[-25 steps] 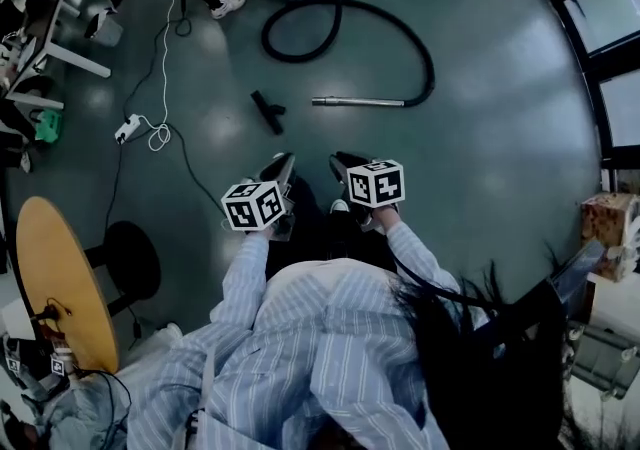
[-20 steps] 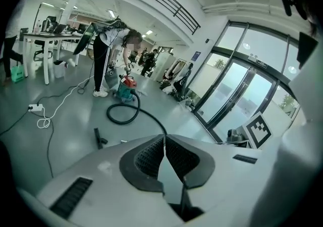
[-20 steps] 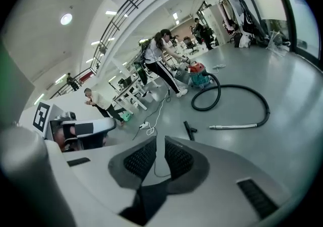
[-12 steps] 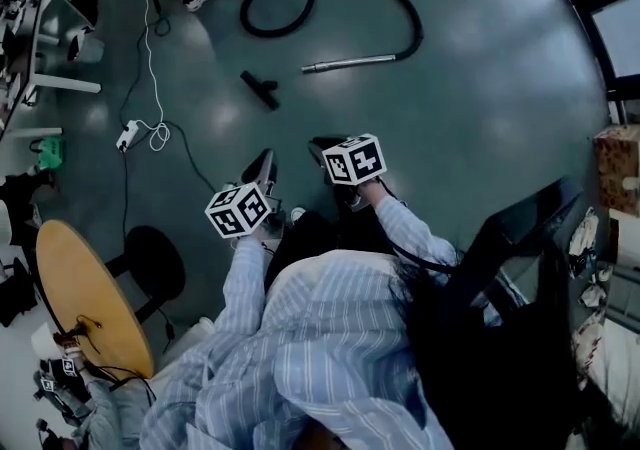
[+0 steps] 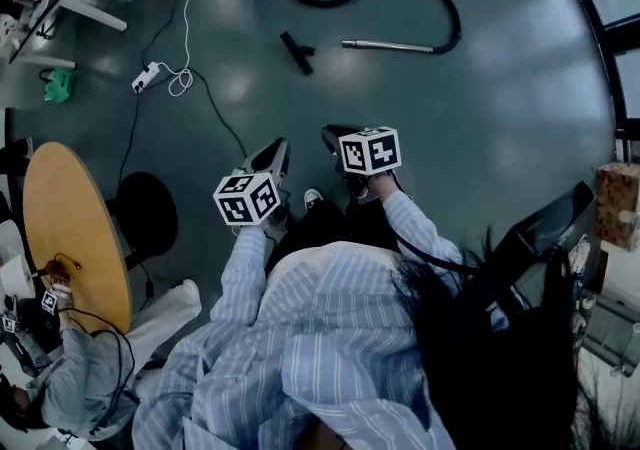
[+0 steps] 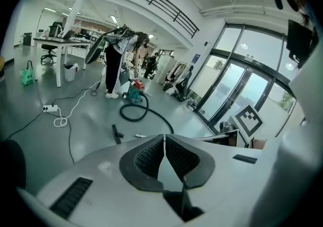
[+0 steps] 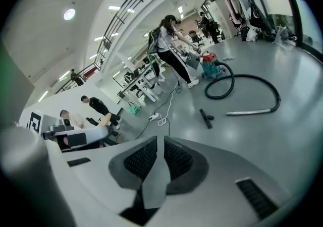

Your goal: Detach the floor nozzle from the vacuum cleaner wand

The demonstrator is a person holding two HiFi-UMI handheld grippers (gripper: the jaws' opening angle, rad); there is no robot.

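Observation:
The black floor nozzle (image 5: 297, 51) lies on the grey floor, apart from the silver wand (image 5: 385, 45), whose open end points at it across a gap. The wand joins a black hose (image 5: 440, 0) that loops away. In the left gripper view the nozzle (image 6: 117, 133) and the hose (image 6: 136, 112) lie far ahead, with the red vacuum (image 6: 135, 91) beyond. The right gripper view shows the nozzle (image 7: 206, 118) and the wand (image 7: 250, 112). My left gripper (image 5: 280, 146) and right gripper (image 5: 332, 133) hang shut and empty, well short of the nozzle.
A round wooden table (image 5: 70, 228) and a black stool (image 5: 145, 213) stand at the left. A power strip with a white cable (image 5: 150, 76) lies on the floor. A person (image 6: 116, 57) stands by the vacuum. A cardboard box (image 5: 615, 206) sits at the right.
The nozzle, wand and hose now sit higher in the head view, and the vacuum body has left its top edge. Both grippers have moved across the floor with the view.

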